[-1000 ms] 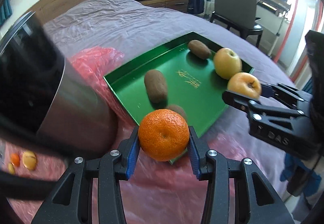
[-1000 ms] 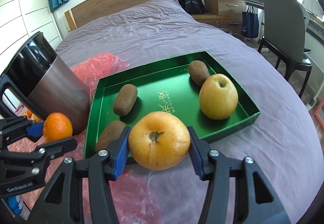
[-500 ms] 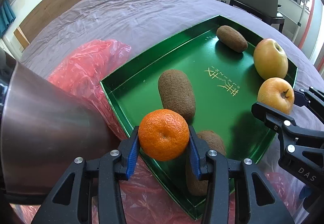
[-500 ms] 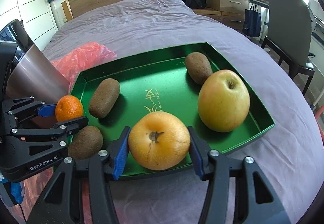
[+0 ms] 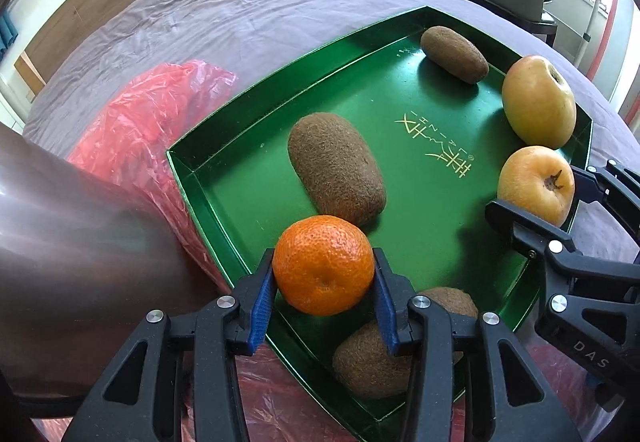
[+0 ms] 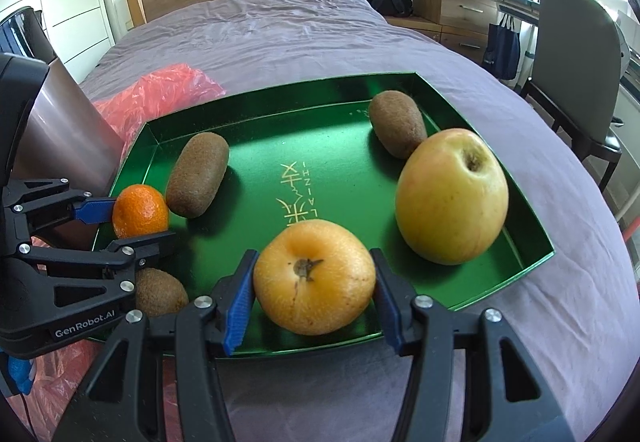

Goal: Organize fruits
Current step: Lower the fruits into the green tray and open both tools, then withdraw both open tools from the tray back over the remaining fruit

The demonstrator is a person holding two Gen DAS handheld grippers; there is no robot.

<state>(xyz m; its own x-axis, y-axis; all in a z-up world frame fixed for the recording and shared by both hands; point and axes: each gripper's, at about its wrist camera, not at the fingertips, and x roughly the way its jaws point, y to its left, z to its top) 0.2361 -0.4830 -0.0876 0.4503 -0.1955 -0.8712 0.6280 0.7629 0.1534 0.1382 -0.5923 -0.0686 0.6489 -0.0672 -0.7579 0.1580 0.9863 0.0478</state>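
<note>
Left gripper [image 5: 324, 282] pinches the tangerine [image 5: 323, 265] at lower centre, over the green tray's [image 5: 208, 178] near-left edge, with a kiwi [image 5: 336, 168] just beyond and another kiwi [image 5: 372, 358] half hidden behind its finger. Right gripper [image 6: 314, 300] clamps the yellow-orange apple [image 6: 314, 278] over the tray's near rim, beside a bigger apple [image 6: 452, 196]. A metal container [image 5: 80, 262] crowds the left, cut off by the frame, on red plastic [image 5: 152, 122].

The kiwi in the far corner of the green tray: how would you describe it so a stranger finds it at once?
On the purple bed lies a green tray. In its far right corner rests one kiwi, just behind the big yellow-green apple. The other two kiwis lie on the tray's left side.
</note>
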